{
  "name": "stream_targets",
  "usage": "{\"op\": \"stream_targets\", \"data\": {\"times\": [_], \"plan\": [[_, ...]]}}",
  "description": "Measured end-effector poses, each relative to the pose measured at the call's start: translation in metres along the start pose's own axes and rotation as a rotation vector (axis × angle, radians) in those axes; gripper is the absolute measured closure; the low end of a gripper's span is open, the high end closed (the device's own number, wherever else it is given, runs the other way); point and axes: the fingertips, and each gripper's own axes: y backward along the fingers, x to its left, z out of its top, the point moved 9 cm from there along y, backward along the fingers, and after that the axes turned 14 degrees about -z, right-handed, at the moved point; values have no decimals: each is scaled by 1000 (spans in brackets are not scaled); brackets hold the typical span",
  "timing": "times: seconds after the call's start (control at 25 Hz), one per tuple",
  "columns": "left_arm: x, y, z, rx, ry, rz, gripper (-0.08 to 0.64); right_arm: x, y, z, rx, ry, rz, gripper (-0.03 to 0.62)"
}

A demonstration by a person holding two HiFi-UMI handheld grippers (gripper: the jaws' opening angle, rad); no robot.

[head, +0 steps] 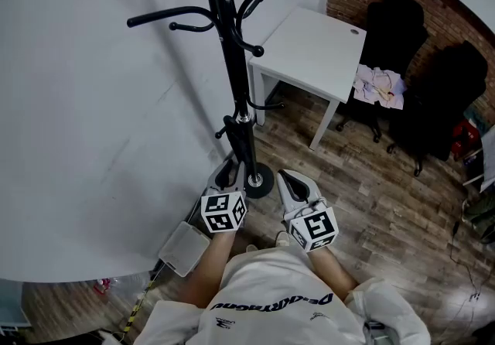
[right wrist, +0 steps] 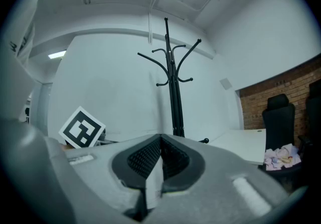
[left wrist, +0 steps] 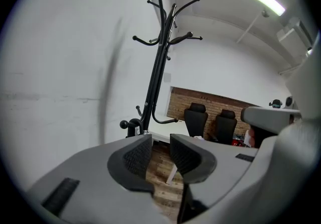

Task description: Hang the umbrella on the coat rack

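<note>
The black coat rack [head: 232, 65] stands by the white wall, with curved hooks at the top and shorter ones lower down. In both gripper views a slim black umbrella [left wrist: 161, 67] [right wrist: 175, 97] hangs close along the pole from the upper hooks. In the head view I cannot tell it from the pole. My left gripper [head: 227, 173] [left wrist: 160, 155] is just left of the pole's lower part, its jaws a narrow gap apart with nothing between them. My right gripper [head: 288, 179] [right wrist: 160, 155] is to the right of the rack's base [head: 263, 181], shut and empty.
A white table [head: 313, 49] stands behind the rack on the right. Two black office chairs [head: 394, 34] [head: 448, 96] are beyond it, one with crumpled cloth [head: 379, 84] on its seat. A grey flat box [head: 184, 247] lies on the wooden floor by the wall.
</note>
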Motion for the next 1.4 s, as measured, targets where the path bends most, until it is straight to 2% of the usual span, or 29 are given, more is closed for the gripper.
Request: {"op": "stream_targets", "data": {"times": [0.16, 0.4, 0.72, 1.0, 1.4], "plan": [[-9, 11, 11, -36, -14, 6, 506, 1, -2, 1, -1, -7, 2, 595], [-22, 27, 19, -76, -36, 0, 561, 4, -2, 2, -11, -12, 12, 595], [-37, 38, 23, -87, -63, -5, 563, 4, -4, 4, -17, -16, 15, 594], [-45, 41, 20, -82, -117, 6, 563, 7, -9, 2, -23, 0, 23, 595], [-51, 36, 11, -84, -132, -3, 563, 5, -16, -2, -21, 3, 24, 595]]}}
